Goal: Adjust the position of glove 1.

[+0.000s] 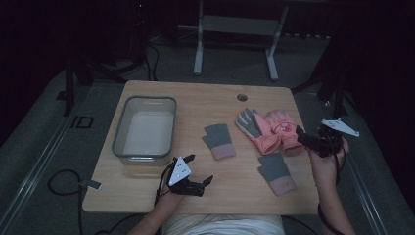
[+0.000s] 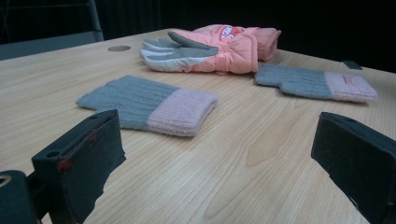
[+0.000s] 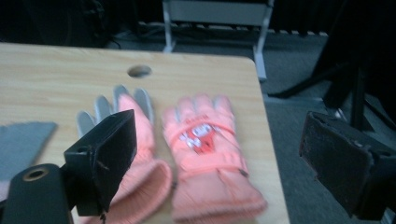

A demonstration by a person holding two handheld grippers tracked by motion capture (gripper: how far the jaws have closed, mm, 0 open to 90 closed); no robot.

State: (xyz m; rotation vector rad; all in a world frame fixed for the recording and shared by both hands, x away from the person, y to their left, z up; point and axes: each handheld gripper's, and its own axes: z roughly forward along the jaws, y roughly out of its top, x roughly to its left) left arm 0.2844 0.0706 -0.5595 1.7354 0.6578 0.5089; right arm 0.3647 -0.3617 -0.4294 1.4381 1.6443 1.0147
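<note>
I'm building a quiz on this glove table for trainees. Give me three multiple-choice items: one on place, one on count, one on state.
1. Where is the bin?
A. left part of the table
B. right edge
C. on the floor

2. How many gloves lie on the table?
A. two
B. four
C. six

3. How does the left claw stand?
A. shut on a glove
B. open, holding nothing
C. inside the bin

Answers:
1. A, it sits left of the gloves.
2. B, two grey knit gloves and two pink gloves.
3. B, its jaws gape over bare wood.
</note>
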